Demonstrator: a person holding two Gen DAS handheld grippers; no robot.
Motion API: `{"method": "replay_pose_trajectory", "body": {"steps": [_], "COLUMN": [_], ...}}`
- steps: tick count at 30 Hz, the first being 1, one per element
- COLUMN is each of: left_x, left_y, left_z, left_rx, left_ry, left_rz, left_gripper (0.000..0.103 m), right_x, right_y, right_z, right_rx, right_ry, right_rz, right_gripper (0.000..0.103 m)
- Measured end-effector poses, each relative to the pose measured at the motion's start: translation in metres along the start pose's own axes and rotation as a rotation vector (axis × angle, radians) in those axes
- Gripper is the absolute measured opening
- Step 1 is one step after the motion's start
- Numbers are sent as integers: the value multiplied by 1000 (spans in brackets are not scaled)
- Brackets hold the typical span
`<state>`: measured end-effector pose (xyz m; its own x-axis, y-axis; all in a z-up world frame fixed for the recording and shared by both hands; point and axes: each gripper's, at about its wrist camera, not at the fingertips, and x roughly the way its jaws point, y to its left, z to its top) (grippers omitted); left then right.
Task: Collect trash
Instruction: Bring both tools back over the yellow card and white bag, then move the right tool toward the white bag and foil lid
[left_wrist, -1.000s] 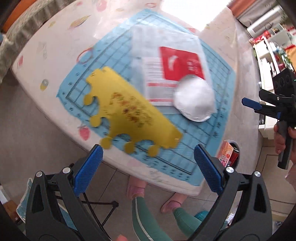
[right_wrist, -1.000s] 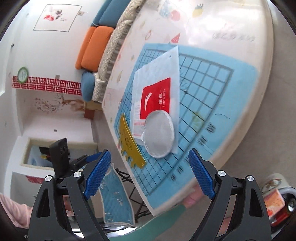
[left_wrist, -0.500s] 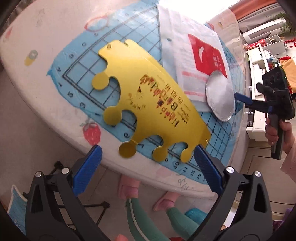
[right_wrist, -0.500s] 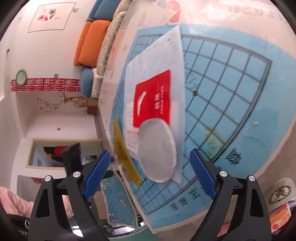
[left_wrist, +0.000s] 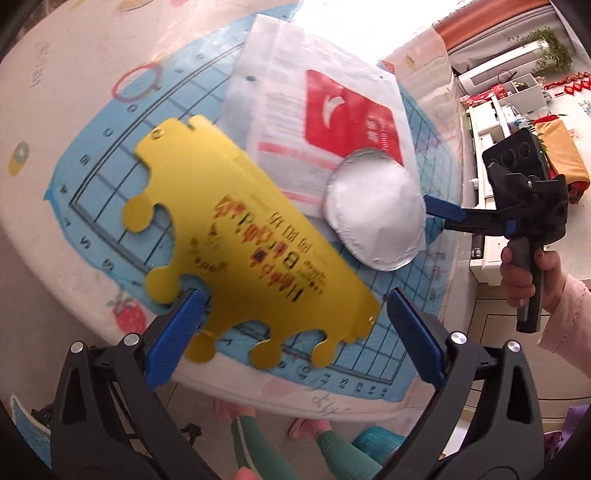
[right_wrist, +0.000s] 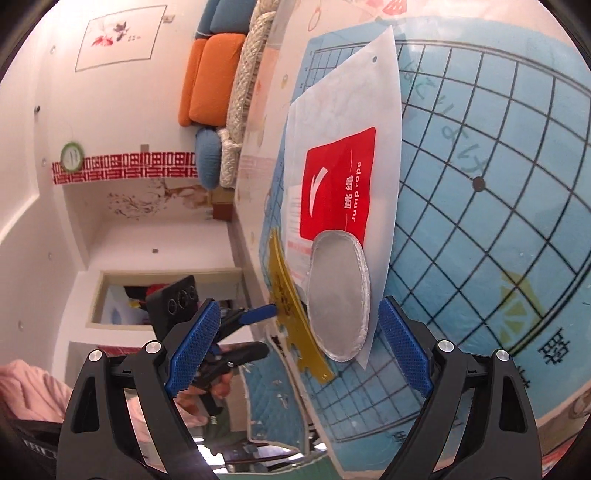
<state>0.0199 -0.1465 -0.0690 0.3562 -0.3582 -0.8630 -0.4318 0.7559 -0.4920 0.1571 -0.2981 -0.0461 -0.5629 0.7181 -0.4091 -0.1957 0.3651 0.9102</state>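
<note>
Your left claw (left_wrist: 293, 328), spread wide, straddles the gold paper crown (left_wrist: 236, 243) at the worktop's (left_wrist: 55, 74) near edge, its long axis running lower right. Your right claw (right_wrist: 299, 347), also spread, faces the foil lid (right_wrist: 338, 295).

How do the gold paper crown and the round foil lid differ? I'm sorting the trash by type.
The gold paper crown is shiny yellow with printed lettering; the foil lid is plain silver. The crown is long with scalloped bumps along one edge; the lid is a smaller, crimped circle. The crown reaches the table's near edge; the lid lies farther in, partly on the plastic bag. Both lie flat on the blue mat.
</note>
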Motion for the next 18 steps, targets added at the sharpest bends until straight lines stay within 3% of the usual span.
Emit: {"method": "replay_pose_trajectory", "body": {"steps": [11, 18], "left_x": [10, 14], "left_y": [-25, -32], "left_z": [6, 13], "left_rx": [34, 61], "left_ry": [3, 10], "left_rz": [-30, -23], "left_gripper": [94, 94], "right_x": [-19, -3], "right_y": [-2, 5], "right_z": [-3, 0], "right_rx": [2, -25], "right_ry": [-28, -7], "right_rz": [-115, -127], "right_gripper": [87, 87]}}
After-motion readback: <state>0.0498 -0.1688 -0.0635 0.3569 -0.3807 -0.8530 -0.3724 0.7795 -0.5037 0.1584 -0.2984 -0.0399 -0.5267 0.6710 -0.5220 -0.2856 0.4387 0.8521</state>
